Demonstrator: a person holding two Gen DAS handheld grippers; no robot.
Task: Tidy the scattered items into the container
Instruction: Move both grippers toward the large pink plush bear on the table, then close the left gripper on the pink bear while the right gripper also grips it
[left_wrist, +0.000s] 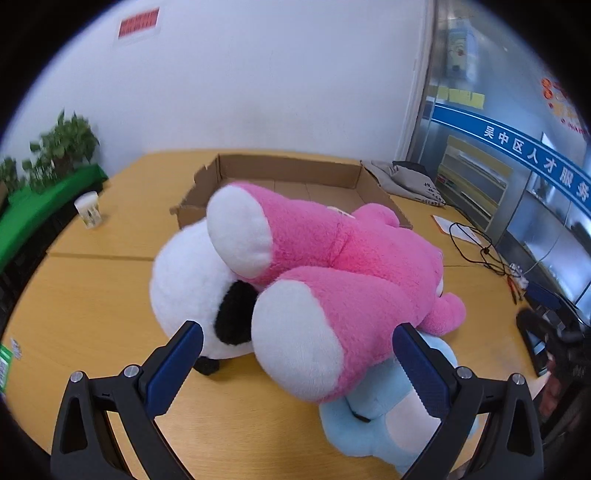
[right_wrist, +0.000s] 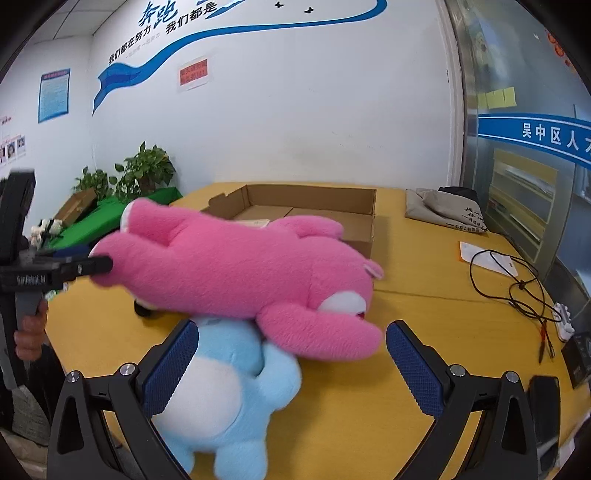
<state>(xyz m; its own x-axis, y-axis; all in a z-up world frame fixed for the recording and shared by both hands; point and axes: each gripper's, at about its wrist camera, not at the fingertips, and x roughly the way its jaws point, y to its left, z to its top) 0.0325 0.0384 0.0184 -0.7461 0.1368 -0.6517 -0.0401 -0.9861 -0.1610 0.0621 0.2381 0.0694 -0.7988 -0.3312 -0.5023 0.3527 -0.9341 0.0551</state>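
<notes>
A pink plush toy (left_wrist: 354, 280) (right_wrist: 236, 273) lies across a light blue plush toy (left_wrist: 380, 406) (right_wrist: 229, 391) and a white and black plush toy (left_wrist: 192, 284) on the yellow table (left_wrist: 92, 295). My left gripper (left_wrist: 299, 354) is open, with one white-soled pink foot between its fingers. In the right wrist view one left fingertip (right_wrist: 99, 266) touches that leg. My right gripper (right_wrist: 291, 354) is open, and the blue toy's head and the pink arm lie between its fingers. An open cardboard box (left_wrist: 291, 173) (right_wrist: 314, 203) stands behind the toys.
A paper cup (left_wrist: 88, 210) stands at the table's left. At the right are a grey cloth bag (right_wrist: 443, 212), a white paper with black cables (right_wrist: 517, 284) and dark devices (right_wrist: 576, 354). Potted plants (right_wrist: 147, 173) on green cloth stand beyond the far-left edge.
</notes>
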